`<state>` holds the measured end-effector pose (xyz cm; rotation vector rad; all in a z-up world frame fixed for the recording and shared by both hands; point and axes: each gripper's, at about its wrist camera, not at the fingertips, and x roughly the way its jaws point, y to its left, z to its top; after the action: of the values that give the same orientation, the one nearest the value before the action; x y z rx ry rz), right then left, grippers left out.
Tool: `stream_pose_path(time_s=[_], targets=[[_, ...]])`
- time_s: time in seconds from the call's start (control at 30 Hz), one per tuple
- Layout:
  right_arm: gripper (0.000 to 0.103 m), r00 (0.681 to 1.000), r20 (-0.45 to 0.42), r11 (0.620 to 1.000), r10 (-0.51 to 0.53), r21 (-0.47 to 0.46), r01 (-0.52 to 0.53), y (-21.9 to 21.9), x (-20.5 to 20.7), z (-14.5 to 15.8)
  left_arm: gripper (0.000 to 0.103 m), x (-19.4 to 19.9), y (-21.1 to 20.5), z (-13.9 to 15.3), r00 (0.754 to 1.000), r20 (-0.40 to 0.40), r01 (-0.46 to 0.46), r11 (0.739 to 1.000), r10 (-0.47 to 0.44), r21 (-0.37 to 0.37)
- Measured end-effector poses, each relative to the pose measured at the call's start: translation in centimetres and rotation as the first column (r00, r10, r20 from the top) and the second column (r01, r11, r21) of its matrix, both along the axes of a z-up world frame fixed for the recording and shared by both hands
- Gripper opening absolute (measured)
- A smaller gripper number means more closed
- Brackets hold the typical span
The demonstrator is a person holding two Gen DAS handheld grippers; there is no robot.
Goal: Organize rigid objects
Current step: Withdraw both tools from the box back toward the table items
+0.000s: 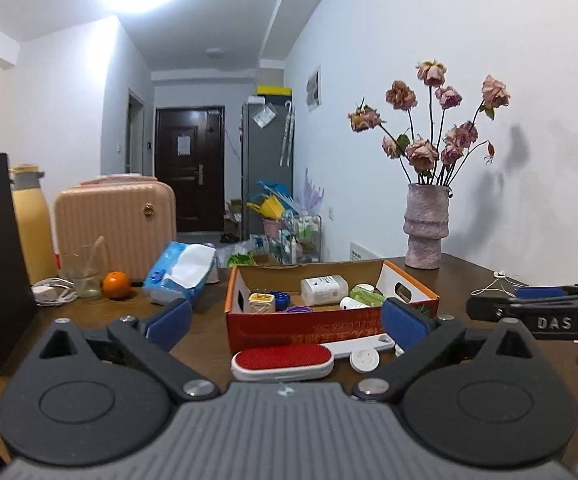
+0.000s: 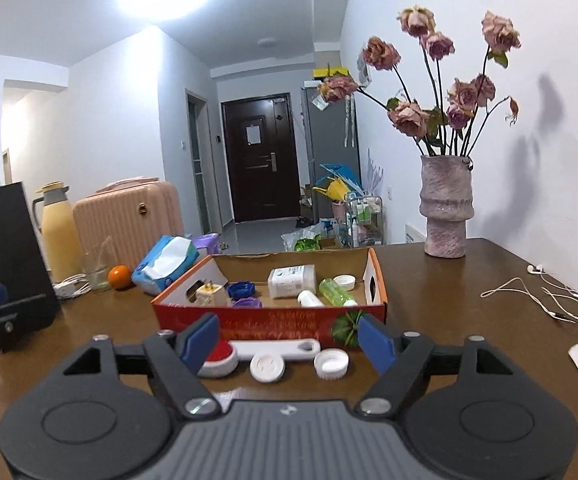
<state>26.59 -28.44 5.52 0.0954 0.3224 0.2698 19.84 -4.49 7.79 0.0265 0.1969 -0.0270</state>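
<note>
table (image 2: 449, 300): brown, bearing all | cardboard box (image 2: 289, 322): mid-table, holding bottles and caps | lint brush (image 1: 283, 360): just before box | left gripper (image 1: 285, 320): spread, nothing between | right gripper (image 2: 289, 344): spread, nothing between | white caps (image 2: 267, 367): just before box

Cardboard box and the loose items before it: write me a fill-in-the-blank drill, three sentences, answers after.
1. The green bottle lies inside the ____ box.
2. The lint brush in front of the box has a ____ pad.
3. The dried roses stand in a vase on the ____.

Answers: cardboard; red; table
</note>
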Motion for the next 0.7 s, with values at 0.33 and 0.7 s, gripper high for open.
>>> stream_pose_path(time_s=[0.33,0.7], targets=[[0.081,0.997,0.028,0.997,0.067,-0.043,-0.066,1.2,-9.4,-2.5,0.103,-8.3,-0.4,-2.8,1.000,0.020,-0.006,1.000,0.006,0.017],[0.082,0.997,-0.062,0.997,0.053,-0.054,-0.056,0.4,-12.3,-5.7,0.103,-9.0,-0.4,-6.2,0.993,-0.120,0.005,0.999,-0.001,0.032]])
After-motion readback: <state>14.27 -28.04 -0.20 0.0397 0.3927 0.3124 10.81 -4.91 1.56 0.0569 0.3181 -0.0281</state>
